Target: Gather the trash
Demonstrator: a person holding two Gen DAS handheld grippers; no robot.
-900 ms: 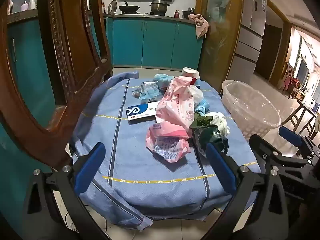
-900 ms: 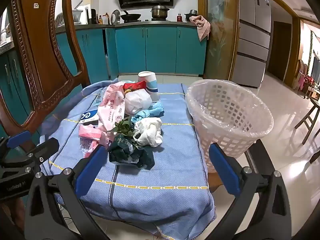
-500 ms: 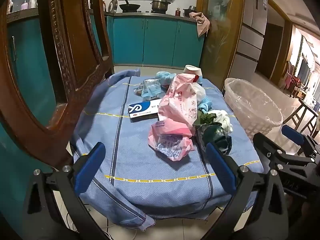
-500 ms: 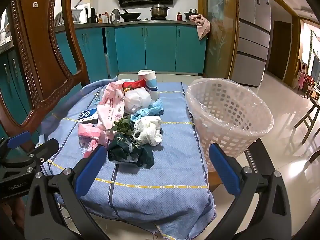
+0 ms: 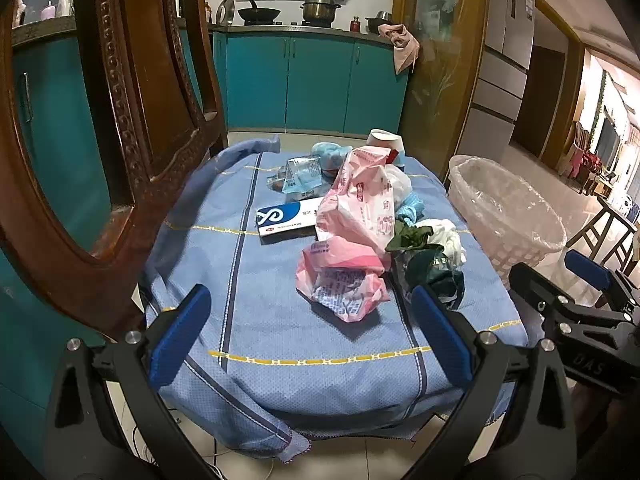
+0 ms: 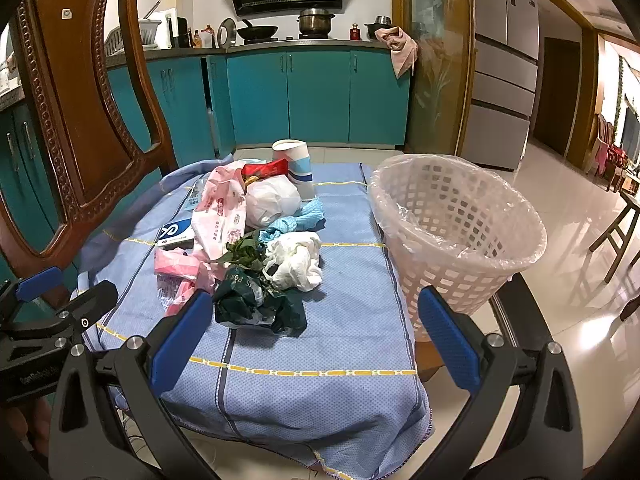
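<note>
Zero items binned: basket (image 6: 460,216) holds only its liner; trash pile (image 6: 256,248) remains on cloth; left gripper (image 5: 308,336) and right gripper (image 6: 316,336) spread wide, empty.

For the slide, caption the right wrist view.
Open right gripper faces crumpled dark green wrapper on blue cloth, beside lined white plastic basket.

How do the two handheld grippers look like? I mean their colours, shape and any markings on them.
Both are alike. The left gripper and the right gripper each have a black frame with two angled arms, silver screw heads at the joints, and long blue ribbed pads on the inner side of each finger. White lettering is printed on the bodies, too small to read surely. No cables are visible on them.
</note>
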